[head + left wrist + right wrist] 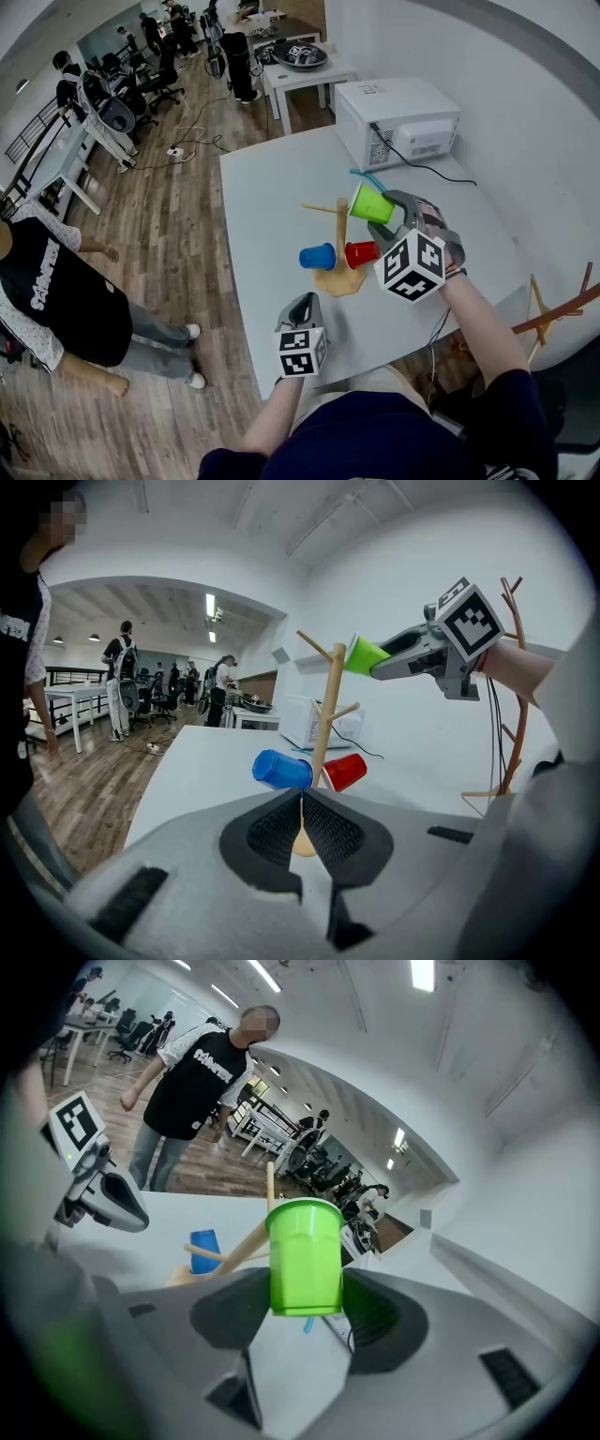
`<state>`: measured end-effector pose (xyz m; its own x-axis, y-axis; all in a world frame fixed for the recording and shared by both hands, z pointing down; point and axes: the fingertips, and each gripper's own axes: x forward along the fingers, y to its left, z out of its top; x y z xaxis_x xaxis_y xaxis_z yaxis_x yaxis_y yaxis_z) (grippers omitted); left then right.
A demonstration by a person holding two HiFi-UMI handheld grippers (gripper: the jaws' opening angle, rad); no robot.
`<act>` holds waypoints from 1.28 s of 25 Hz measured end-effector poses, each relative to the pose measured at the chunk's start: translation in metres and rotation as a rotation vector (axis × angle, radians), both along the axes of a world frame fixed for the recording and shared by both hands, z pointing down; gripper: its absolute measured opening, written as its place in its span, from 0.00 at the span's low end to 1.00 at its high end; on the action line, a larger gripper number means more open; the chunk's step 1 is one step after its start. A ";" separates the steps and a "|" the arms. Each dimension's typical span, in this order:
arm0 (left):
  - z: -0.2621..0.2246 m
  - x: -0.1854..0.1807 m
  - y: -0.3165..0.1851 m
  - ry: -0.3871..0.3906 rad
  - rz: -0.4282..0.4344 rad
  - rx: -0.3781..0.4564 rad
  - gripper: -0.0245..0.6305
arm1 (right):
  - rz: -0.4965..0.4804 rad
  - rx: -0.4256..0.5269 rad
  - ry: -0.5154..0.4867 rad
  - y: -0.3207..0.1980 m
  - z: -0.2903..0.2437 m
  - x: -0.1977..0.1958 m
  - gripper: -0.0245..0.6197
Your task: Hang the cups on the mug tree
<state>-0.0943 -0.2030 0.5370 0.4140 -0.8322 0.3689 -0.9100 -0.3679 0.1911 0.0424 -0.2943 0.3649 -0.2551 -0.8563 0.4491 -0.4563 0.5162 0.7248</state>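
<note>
By the mug tree [340,246], our right gripper [384,208] pinches a green cup [371,203].
Our left gripper [302,307], six o'clock, is pressed together; whether cup touches tree, we cannot tell.

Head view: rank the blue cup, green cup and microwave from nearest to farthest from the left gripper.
1. blue cup, low on the mug tree's left.
2. green cup, higher, right of the tree.
3. microwave, far back at right.

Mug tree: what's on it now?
Blue cup and red cup hang low on its trunk. Right gripper holds green cup at the top; any peg inside it is hidden.
</note>
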 end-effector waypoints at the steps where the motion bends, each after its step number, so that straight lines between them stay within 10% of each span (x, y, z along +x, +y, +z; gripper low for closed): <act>1: 0.000 0.000 0.000 0.000 0.000 0.001 0.07 | -0.003 0.002 -0.002 0.001 -0.001 -0.001 0.41; 32: -0.003 0.000 0.003 -0.018 -0.008 0.015 0.07 | -0.007 0.059 -0.158 0.025 -0.013 -0.002 0.41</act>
<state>-0.0944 -0.1997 0.5343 0.4007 -0.8410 0.3636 -0.9161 -0.3632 0.1696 0.0400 -0.2696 0.3515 -0.3250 -0.8778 0.3519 -0.5633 0.4785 0.6736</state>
